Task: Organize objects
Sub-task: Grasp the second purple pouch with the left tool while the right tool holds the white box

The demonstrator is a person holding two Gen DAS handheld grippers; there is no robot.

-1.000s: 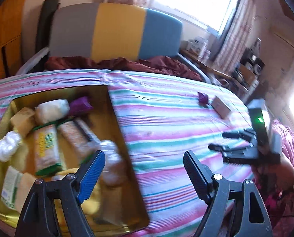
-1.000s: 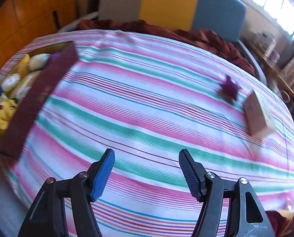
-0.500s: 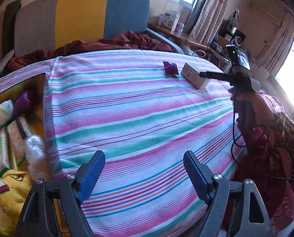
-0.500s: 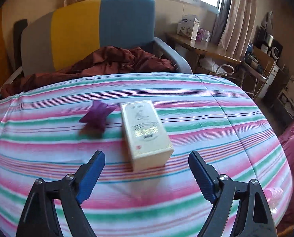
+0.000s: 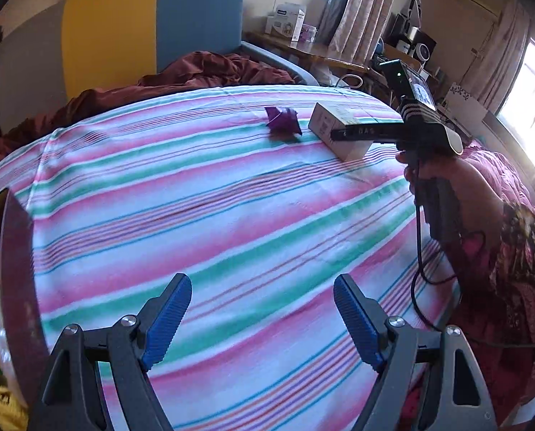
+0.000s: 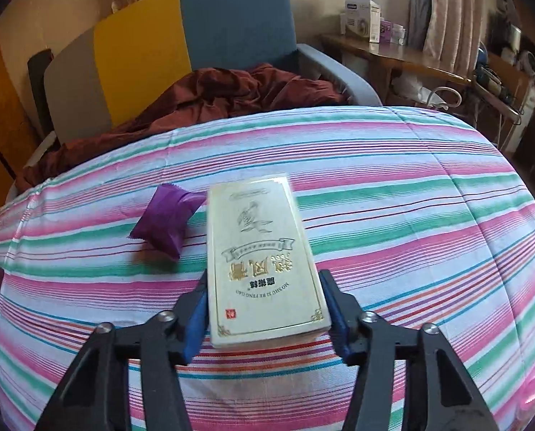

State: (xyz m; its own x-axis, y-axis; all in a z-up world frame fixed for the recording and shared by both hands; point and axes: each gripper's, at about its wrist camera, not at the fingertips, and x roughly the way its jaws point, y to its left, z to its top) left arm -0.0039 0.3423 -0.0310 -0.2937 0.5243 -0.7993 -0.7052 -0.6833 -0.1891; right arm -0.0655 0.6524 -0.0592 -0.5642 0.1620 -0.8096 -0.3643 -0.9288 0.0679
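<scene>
A cream and gold box (image 6: 263,262) lies on the striped cloth (image 6: 411,222). My right gripper (image 6: 267,312) has a finger on each long side of the box's near end, and the pads seem to touch it. A purple wrapped sweet (image 6: 166,224) lies just left of the box. In the left wrist view the box (image 5: 342,131), the sweet (image 5: 283,122) and the right gripper (image 5: 339,133) show at the far right. My left gripper (image 5: 262,318) is open and empty over the cloth (image 5: 195,197).
A dark red tin with a gold inside (image 5: 15,280) stands at the left edge, holding snacks. A grey, yellow and blue chair (image 6: 166,43) with a maroon cloth (image 6: 231,93) stands behind the table. A wooden desk (image 6: 393,54) with boxes is at the back right.
My right gripper has moved forward and closed around the near end of the box. My left gripper has swung right, away from the tin.
</scene>
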